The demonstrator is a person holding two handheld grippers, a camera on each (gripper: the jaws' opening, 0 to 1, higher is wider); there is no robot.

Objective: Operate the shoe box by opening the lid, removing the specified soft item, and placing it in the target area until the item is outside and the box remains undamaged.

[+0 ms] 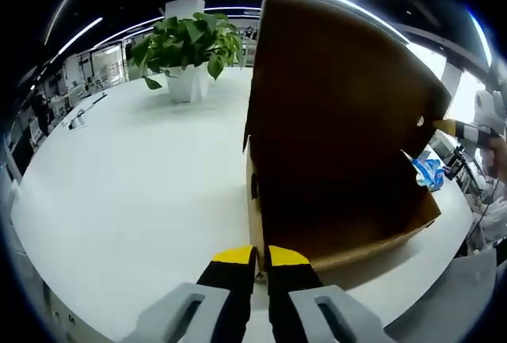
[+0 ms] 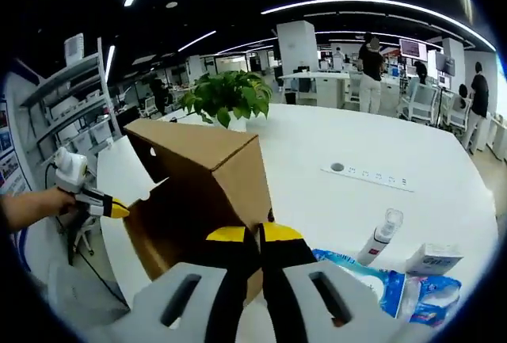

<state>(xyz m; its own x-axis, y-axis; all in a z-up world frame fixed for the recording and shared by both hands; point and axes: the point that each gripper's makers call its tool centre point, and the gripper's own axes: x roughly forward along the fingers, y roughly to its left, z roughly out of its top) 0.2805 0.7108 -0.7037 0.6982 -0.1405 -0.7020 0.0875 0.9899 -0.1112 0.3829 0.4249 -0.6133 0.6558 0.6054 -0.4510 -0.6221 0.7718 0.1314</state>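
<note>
The brown cardboard shoe box (image 1: 341, 224) lies on the white table (image 1: 135, 192) with its lid (image 1: 333, 89) swung up and a dark inside where no item can be made out. My left gripper (image 1: 260, 260) is at the box's near side wall, jaws pressed together on its thin edge. In the right gripper view it comes in from the left, a hand holding it, as the left gripper (image 2: 117, 210) at a flap of the shoe box (image 2: 202, 192). My right gripper (image 2: 257, 238) is shut on the lid's corner edge. It also shows as the right gripper (image 1: 442, 127) at the lid's far edge.
A potted plant (image 2: 226, 97) stands on the table behind the box. To the right lie a blue soft pack (image 2: 372, 283), a white bottle (image 2: 383, 236) and a small carton (image 2: 434, 260). A socket strip (image 2: 368, 175) is set in the tabletop. People stand at far desks.
</note>
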